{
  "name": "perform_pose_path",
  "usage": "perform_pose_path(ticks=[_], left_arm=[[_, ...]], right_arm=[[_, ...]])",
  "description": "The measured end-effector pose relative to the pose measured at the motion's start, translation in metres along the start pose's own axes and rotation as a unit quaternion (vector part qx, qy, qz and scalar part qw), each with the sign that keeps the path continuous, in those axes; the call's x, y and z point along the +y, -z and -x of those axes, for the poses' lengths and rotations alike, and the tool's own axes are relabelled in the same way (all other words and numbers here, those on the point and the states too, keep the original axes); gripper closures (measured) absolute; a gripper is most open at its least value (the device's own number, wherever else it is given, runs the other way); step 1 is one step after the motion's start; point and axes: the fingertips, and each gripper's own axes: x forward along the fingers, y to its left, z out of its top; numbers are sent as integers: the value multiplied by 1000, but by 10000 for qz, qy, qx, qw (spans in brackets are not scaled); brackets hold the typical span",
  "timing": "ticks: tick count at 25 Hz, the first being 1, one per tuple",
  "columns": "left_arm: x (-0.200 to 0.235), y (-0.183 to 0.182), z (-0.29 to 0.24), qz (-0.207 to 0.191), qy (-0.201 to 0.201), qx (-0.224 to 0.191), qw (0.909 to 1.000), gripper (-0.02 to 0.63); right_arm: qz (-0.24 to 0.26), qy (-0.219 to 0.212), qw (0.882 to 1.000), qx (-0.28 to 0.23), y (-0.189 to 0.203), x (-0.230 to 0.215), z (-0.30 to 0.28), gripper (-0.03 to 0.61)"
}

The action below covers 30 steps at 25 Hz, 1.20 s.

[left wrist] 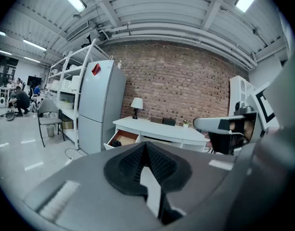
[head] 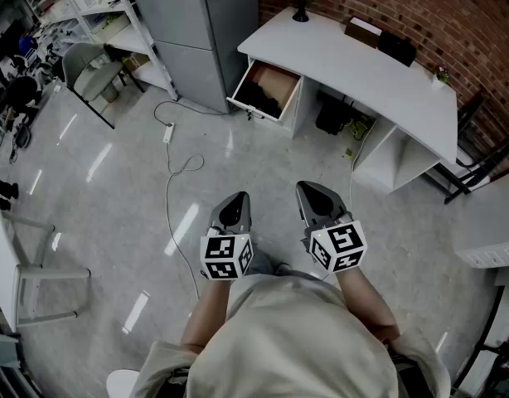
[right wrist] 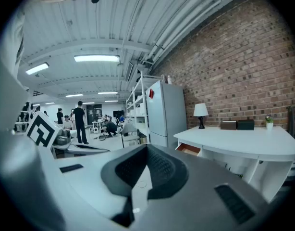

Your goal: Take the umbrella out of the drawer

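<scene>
Holds left gripper (head: pixel 236 199) and right gripper (head: pixel 309 191) side by side out front, both clenched on nothing, probably just carried for the walk over. Stands well apart from the desk (head: pixel 354 65) and its pulled-out drawer (head: pixel 281 80), dark shape inside, probably the umbrella (head: pixel 256 99), untouched.

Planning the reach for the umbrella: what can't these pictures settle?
Head view: the dark shape in the open drawer is too small and dim to identify.
Left gripper view: the drawer contents are too small to make out.
Right gripper view: the drawer's own side wall hides its inside.
</scene>
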Motion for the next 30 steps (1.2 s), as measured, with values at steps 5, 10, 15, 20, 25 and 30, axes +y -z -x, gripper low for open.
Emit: perform_pose_path(ticks=[5,10,15,20,25,30], left_arm=[[-17,-4,20,3,39,-115,9999,601],[-20,-6,30,56,19,-188,9998,601],[-24,-8,32,95,0,-251,9996,601],[-27,-7,36,104,-27,-268,9996,600],[-32,-2,39,250,56,-314,9992,514],[-33,1,34,361,101,-289,9989,431]], right_arm=[[-38,-10,10000,-72,-4,4,22,577],[-86,-139,9998,-75,1,14,31,577],[-76,-214,9997,-8,8,9,38,577],[-12,-241,9996,111,13,6,41,577],[-195,-495,9986,63,16,5,45,442],[-214,-629,9978,57,18,2,38,328]])
